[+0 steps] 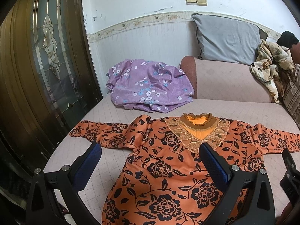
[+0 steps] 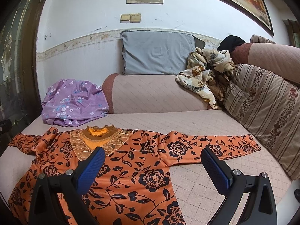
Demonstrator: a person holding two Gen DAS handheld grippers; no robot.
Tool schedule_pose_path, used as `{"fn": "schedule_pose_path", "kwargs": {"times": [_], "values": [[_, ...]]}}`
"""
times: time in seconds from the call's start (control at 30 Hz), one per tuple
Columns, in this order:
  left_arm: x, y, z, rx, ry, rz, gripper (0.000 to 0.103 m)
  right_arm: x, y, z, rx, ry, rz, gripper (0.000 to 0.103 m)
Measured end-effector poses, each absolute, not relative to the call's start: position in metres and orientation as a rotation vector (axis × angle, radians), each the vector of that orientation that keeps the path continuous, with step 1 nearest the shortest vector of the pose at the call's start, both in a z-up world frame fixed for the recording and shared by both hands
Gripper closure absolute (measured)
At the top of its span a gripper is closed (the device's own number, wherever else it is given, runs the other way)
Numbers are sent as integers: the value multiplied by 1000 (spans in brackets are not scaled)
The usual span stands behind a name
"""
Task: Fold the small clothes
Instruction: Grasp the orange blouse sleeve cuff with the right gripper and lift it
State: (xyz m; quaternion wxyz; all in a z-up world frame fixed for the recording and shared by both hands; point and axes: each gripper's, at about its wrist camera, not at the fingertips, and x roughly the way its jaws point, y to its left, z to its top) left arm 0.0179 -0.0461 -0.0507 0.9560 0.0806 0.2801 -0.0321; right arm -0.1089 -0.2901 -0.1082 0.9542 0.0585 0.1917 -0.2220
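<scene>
**Both grippers hanging open over a spread blouse**

Blue-padded fingers are filling the near edge of both views: the left gripper (image 1: 150, 155) and the right gripper (image 2: 152, 158) are each standing with jaws wide apart, gripping nothing and hovering above the fabric.

Under them the sofa seat (image 2: 206, 123) is carrying the orange floral blouse (image 2: 131, 168), which is lying flat and face up, lace collar (image 2: 97, 140) pointing to 12 o'clock and both sleeves stretched out sideways toward 9 and 3 o'clock. It appears not yet folded at all.

Farther back, a purple flowered garment (image 1: 148, 86) is sitting crumpled at 11 o'clock of the blouse, a grey pillow (image 2: 157, 52) is leaning on the wall at 12, and a beige patterned cloth (image 2: 204, 75) is bunched at 2 o'clock beside a striped cushion (image 2: 262, 108).

To start well, each gripper would likely be pinching one sleeve near its cuff, taking a single layer only, and carrying it inward across the chest, keeping the cloth low so the body is not dragging or wrinkling.
</scene>
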Motion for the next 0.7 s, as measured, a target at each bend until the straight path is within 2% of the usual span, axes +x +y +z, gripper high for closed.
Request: {"fn": "schedule_pose_path", "kwargs": {"times": [0.13,0.3,0.47,0.57,0.7], "values": [[34,-43,-65,168,600,-75,0,-101,-296,-112,112,406,-469,0],[76,-35,-121,160,764,-90,0,-89,-336,-126,235,474,-491,0],[107,-25,-192,184,890,-66,0,-88,-430,-152,539,540,-547,0],[123,-22,-217,163,994,-84,0,-94,-500,-175,753,555,-611,0],[129,-32,-232,208,1022,-80,0,-116,-594,-213,1081,498,-648,2]]}}
